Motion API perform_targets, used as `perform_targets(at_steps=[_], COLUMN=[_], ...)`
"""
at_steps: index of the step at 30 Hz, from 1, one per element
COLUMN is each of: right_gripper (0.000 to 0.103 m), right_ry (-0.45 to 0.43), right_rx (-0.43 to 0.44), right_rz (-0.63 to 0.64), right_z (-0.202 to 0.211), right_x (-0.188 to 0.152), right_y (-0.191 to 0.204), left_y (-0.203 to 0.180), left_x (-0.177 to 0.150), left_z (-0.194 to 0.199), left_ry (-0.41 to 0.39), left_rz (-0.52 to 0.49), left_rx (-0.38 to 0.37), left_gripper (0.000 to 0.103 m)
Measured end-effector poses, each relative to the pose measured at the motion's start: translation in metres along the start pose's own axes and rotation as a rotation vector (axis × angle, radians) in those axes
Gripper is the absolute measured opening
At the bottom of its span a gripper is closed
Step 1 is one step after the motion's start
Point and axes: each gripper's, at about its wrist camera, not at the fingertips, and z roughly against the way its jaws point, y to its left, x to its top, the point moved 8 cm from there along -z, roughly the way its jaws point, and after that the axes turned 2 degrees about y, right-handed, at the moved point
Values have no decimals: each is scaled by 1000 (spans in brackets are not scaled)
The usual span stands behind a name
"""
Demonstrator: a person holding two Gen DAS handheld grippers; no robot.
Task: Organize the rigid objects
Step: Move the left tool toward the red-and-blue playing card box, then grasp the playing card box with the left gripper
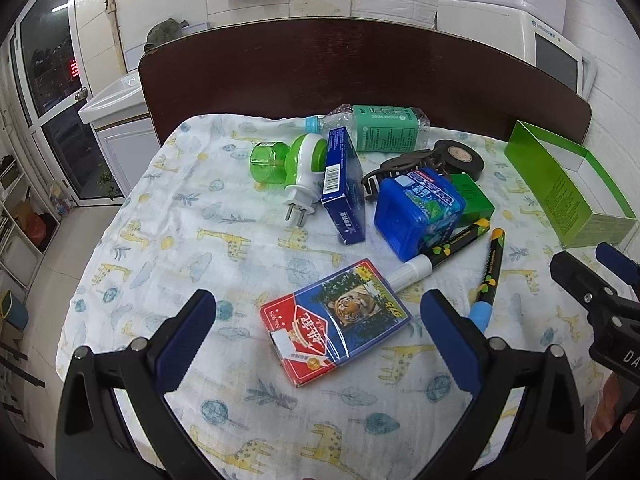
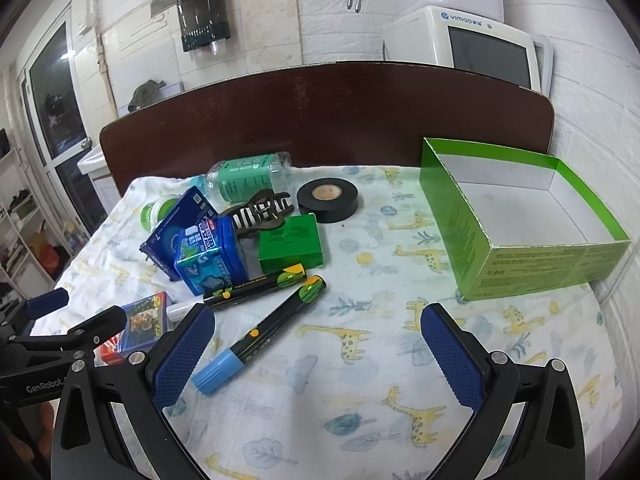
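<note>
Rigid objects lie on a giraffe-print cloth (image 1: 172,240). A card pack with a tiger picture (image 1: 336,326) lies just ahead of my open left gripper (image 1: 318,320), between its fingers. A blue-capped marker (image 2: 260,336) lies beside my open, empty right gripper (image 2: 318,332), close to its left finger. A white-capped marker (image 1: 436,258), a blue tin (image 1: 418,210), a small green box (image 2: 290,244), a blue carton (image 1: 344,184), a green plug-in device (image 1: 294,162), a bottle (image 1: 376,126), a hair claw (image 2: 260,210) and a black tape roll (image 2: 328,199) are clustered further back. An open green box (image 2: 520,216) stands empty at the right.
A dark wooden headboard (image 2: 320,116) rises behind the cloth. A white appliance (image 2: 480,44) stands behind it at the right. A glass door and shelves are at the far left. The cloth drops off at the left edge.
</note>
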Motion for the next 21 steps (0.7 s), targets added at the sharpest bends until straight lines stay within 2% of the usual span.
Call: perform_targets(at_steps=[17, 20, 21], right_gripper=[102, 95, 89], right_ry=[-23, -22, -19], right_rx=[57, 83, 100], right_rz=[42, 58, 63], right_z=[7, 8, 8], right_x=[2, 2, 1], right_y=[18, 25, 28], left_y=[12, 15, 16], left_x=[-11, -11, -12], left_z=[-1, -1, -1], left_ry=[28, 27, 27], left_rz=[13, 18, 19], left_rx=[13, 12, 13], left_gripper=[102, 102, 102])
